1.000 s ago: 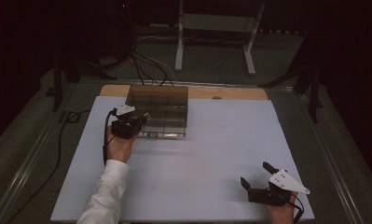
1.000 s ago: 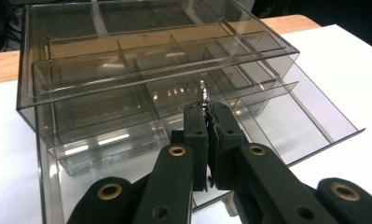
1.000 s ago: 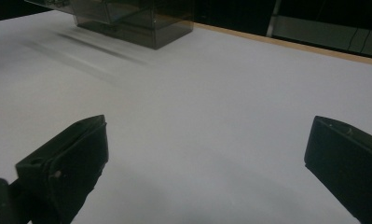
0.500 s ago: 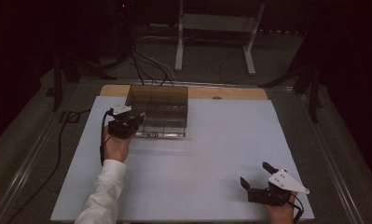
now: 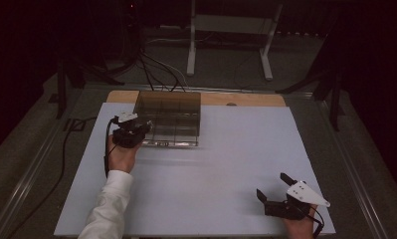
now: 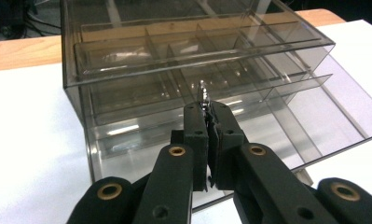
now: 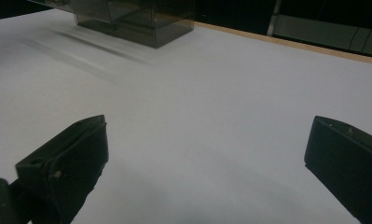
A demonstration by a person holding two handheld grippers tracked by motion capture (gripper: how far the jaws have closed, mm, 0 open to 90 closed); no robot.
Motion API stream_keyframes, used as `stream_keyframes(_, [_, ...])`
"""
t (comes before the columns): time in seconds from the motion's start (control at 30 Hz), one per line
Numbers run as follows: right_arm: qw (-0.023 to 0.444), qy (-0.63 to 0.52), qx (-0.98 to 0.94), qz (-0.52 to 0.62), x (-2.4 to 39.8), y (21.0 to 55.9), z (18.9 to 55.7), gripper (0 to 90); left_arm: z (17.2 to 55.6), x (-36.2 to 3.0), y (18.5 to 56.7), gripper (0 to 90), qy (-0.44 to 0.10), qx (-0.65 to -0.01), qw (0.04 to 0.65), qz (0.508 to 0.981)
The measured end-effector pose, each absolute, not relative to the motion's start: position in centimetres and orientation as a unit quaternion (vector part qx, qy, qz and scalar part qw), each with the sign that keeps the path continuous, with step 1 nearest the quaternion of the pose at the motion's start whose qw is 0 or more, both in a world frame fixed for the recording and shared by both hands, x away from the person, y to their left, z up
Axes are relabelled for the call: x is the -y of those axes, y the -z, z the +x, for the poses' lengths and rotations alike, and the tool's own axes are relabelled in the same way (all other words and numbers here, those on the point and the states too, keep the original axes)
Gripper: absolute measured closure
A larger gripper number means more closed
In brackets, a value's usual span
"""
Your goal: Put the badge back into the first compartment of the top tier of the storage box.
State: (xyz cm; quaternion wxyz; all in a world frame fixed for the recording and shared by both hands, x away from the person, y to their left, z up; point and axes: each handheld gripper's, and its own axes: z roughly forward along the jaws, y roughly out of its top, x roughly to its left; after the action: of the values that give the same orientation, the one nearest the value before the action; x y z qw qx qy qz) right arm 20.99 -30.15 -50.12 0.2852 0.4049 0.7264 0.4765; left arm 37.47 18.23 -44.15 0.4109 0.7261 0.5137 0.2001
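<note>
My left claw (image 6: 207, 109), clamped on the small metal knob (image 6: 203, 91) of the smoked clear-plastic drawer box (image 6: 183, 60), faces the drawer straight on, while my right claw (image 5: 275, 189) gapes well apart.

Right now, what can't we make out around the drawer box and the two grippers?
- Small shiny piece pinched by the left gripper: too small to identify, left gripper view.
- Drawer box contents: glare and tinted plastic, high view.
- Right gripper: jaw ends cut off by the frame, right gripper view.
</note>
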Motion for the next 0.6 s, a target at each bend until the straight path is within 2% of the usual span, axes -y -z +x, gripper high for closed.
stream_keyframes(0.6, [0.287, -0.476, -0.726, 0.405, 30.2, 50.1, 21.0, 0.0, 37.5, -18.8, 45.8, 87.6, -0.175, -0.53, 0.405, 0.724])
